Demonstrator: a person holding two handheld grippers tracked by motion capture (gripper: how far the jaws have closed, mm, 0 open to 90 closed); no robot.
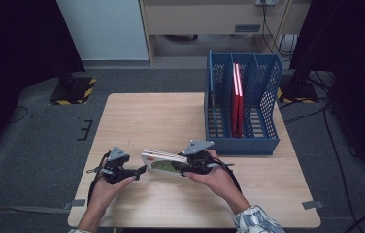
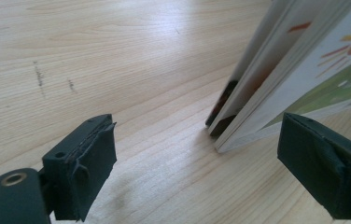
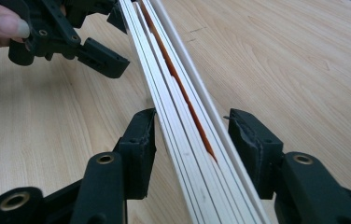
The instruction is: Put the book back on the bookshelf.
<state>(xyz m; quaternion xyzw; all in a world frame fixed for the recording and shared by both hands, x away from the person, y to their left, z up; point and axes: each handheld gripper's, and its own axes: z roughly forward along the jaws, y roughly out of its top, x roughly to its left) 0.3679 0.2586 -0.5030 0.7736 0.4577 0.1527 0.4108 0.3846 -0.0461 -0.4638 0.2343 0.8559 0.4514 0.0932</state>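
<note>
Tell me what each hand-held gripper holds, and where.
Right hand-held gripper clamps the books at their right end; left hand-held gripper is open, holding nothing.

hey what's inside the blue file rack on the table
Red books stand upright in a middle slot of the rack. The other slots look empty, though the front wall and dividers hide parts of their floors.

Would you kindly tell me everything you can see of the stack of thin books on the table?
The stack of thin books has several slim white-edged volumes; the facing cover bears a green and orange picture. It stands tilted on the wooden table. The right claw straddles one end; its left pad touches the stack. The left claw is open, off the other end.
</note>
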